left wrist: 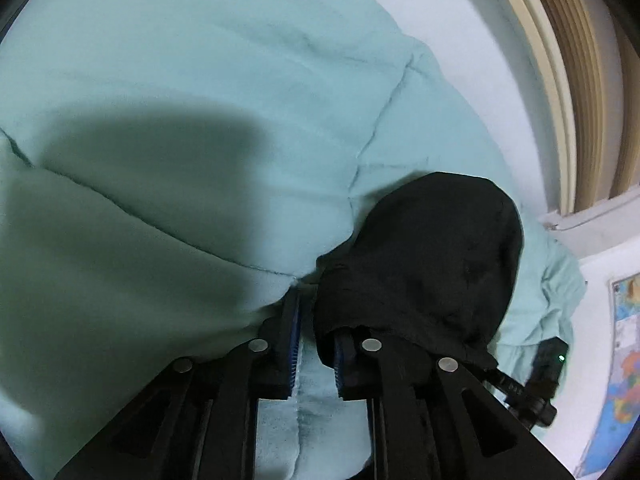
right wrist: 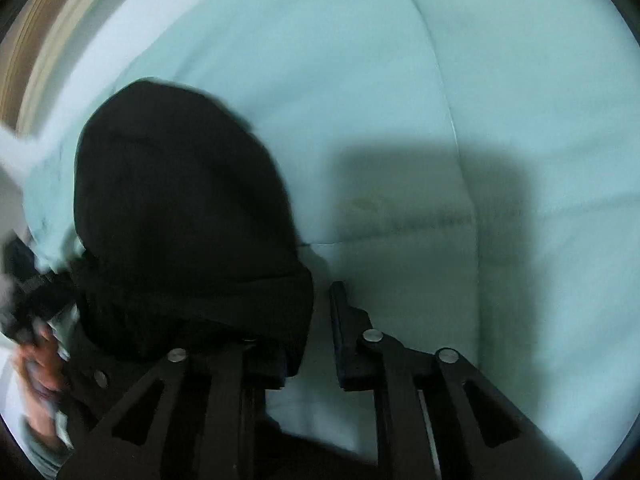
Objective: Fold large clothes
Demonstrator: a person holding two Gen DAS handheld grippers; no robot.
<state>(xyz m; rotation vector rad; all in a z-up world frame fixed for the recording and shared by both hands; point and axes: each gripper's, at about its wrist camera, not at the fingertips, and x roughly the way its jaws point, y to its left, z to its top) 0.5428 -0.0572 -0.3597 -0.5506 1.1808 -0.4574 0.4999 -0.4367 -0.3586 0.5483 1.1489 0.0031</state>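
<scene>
A large pale green garment (left wrist: 240,80) lies spread on a white surface and fills both views (right wrist: 400,80). My left gripper (left wrist: 316,320) has pale green fabric between its blue-padded fingers with a small gap showing; a black cloth (left wrist: 432,256) drapes over its right finger. My right gripper (right wrist: 320,320) stands over the garment with its jaws apart, and a black cloth (right wrist: 180,220) covers its left finger. The other gripper shows at the left edge of the right wrist view (right wrist: 28,300), held by a hand.
A beige striped edge (left wrist: 568,80) runs along the right of the white surface (left wrist: 500,60). A colourful map (left wrist: 624,360) shows at the far right. Garment seams and folds cross the middle.
</scene>
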